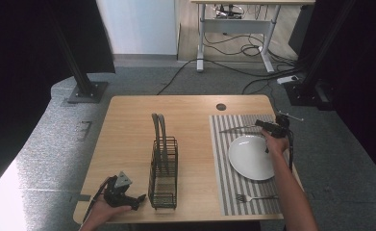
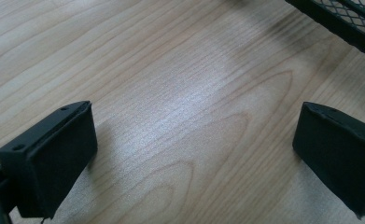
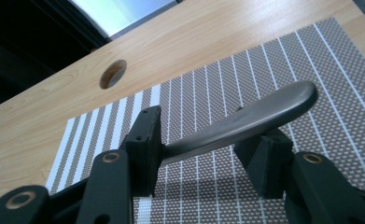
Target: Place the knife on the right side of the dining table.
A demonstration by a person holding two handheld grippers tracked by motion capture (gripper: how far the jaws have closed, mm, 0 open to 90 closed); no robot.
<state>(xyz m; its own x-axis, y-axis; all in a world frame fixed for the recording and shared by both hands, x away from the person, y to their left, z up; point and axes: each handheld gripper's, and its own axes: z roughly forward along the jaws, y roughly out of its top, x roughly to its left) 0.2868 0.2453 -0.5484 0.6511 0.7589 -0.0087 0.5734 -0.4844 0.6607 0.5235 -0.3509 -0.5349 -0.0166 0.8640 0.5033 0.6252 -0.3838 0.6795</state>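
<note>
Knife lies on the striped placemat at 12 o'clock from the white plate. Its long axis runs across the table from 9 to 3 o'clock, with the blade end toward 9 and the handle toward 3. The right gripper sits at that handle end, and its jaws point toward 9 o'clock along the same line.

In the right gripper view the handle crosses the gap of the right gripper slantwise. It comes out beside one jaw and passes over the tip of the other. The jaws stand partly spread, wider than the handle is thick, so they look to bracket it loosely rather than pinch it. The knife seems to rest mostly on the placemat.

The coming move turns on this slant. A clean squeeze would need the handle squared between the pads, and a lift away would need the jaws to clear it toward 3 o'clock.

The left gripper is well apart, at about 8 o'clock from the wire rack near the table's front edge. Its jaws are spread wide over bare wood with nothing between them. The right hand is therefore far nearer the knife. A fork lies at 6 o'clock from the plate.
</note>
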